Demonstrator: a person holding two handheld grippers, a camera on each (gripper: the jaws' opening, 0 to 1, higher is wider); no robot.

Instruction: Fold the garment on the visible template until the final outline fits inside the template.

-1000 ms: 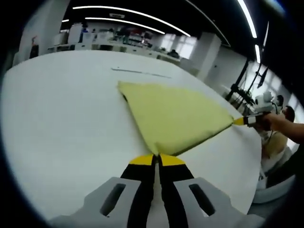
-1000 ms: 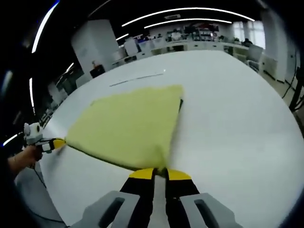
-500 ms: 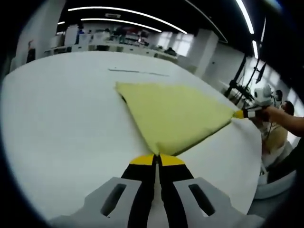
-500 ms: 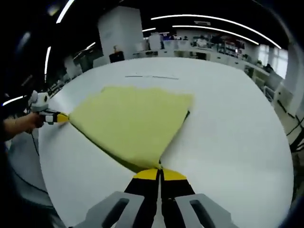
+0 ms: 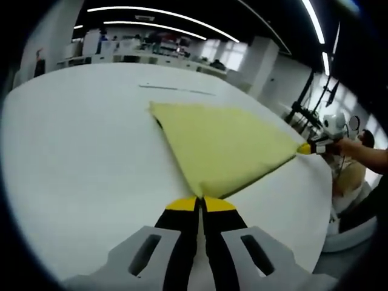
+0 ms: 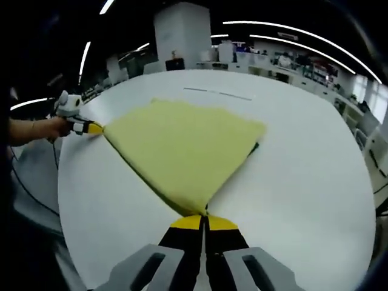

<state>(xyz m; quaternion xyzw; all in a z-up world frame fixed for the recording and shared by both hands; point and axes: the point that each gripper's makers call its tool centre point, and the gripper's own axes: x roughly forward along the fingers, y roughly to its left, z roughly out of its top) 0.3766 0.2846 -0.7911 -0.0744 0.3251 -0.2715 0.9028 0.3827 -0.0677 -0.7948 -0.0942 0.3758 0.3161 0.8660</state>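
A pale yellow garment [image 5: 224, 145] lies folded on the white table [image 5: 79, 157] and is stretched taut between two corners. My left gripper [image 5: 200, 202] is shut on its near corner in the left gripper view. The right gripper [image 5: 306, 148] comes in from the right, pinching the far corner, with a hand behind it. In the right gripper view the same garment [image 6: 182, 151] fans out from my right gripper [image 6: 204, 219], which is shut on a corner. The left gripper [image 6: 96, 128] holds the opposite corner at the left. A thin dark template line [image 6: 219, 93] is marked on the table beyond the cloth.
The table's edge [image 5: 315, 230] drops off at the right of the left gripper view, with a person's arm [image 5: 367, 154] beyond it. Desks and equipment stand far behind. Bare white table [image 6: 315, 182] spreads to the right of the garment.
The right gripper's view has swung round, so the garment and the left gripper sit higher and further right in it. The cloth stays stretched between both grippers.
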